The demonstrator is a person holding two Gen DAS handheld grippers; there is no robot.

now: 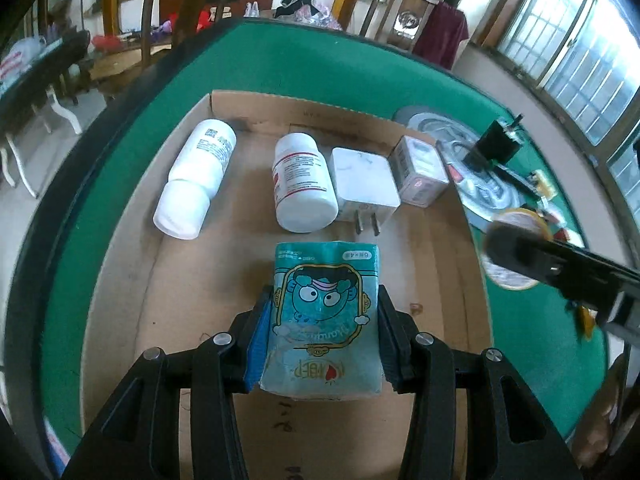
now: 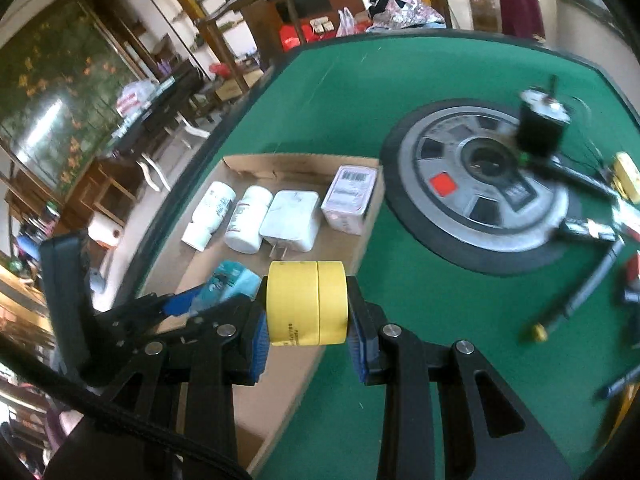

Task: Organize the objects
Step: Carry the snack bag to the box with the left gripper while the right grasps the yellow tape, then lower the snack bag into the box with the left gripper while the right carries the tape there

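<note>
My left gripper (image 1: 325, 300) is shut on a teal tissue pack (image 1: 326, 280) with a cartoon face, held over a flat cardboard sheet (image 1: 200, 280). Farther along the sheet lie two white bottles (image 1: 196, 176) (image 1: 302, 184), a white charger plug (image 1: 366, 184) and a small box (image 1: 420, 170) in a row. My right gripper (image 2: 307, 300) is shut on two yellow tape rolls (image 2: 306, 302) side by side, above the cardboard's right edge (image 2: 360, 248). In the right wrist view the left gripper (image 2: 216, 296) with the tissue pack (image 2: 230, 282) shows at the left. The right gripper (image 1: 520, 248) is a dark blur in the left wrist view.
A green felt table (image 2: 340, 92) carries the cardboard. To its right lies a grey disc with a black rim (image 2: 480, 184), with a black motor (image 2: 540, 128) at its far side. Pens and small tools (image 2: 588, 284) are scattered at the right. The table's dark edge (image 1: 60, 208) runs along the left.
</note>
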